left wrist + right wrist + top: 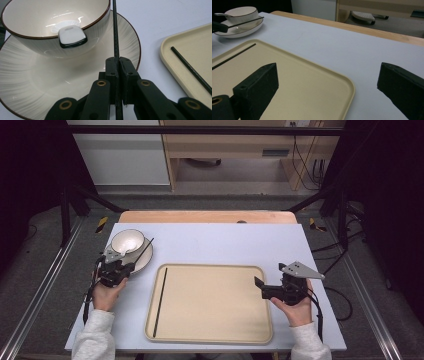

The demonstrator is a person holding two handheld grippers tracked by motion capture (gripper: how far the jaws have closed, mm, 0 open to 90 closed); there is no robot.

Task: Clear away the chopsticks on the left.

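Clamping a black chopstick (pixel 116 37) over the plate (pixel 30 80), the left gripper (pixel 119 62) points forward; right gripper (pixel 327 82) gapes

A beige tray (pixel 210 320) lies mid-table with one black chopstick (pixel 160 301) in it. A bowl (pixel 127 240) sits on a plate (pixel 142 261) at the left.

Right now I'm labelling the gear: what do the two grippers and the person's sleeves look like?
Both the left gripper and the right gripper are black, with blocky jaws on linked arms with brass-coloured rivets. Each carries a grey three-cornered plate and trails a black cable. The sleeves are light grey.
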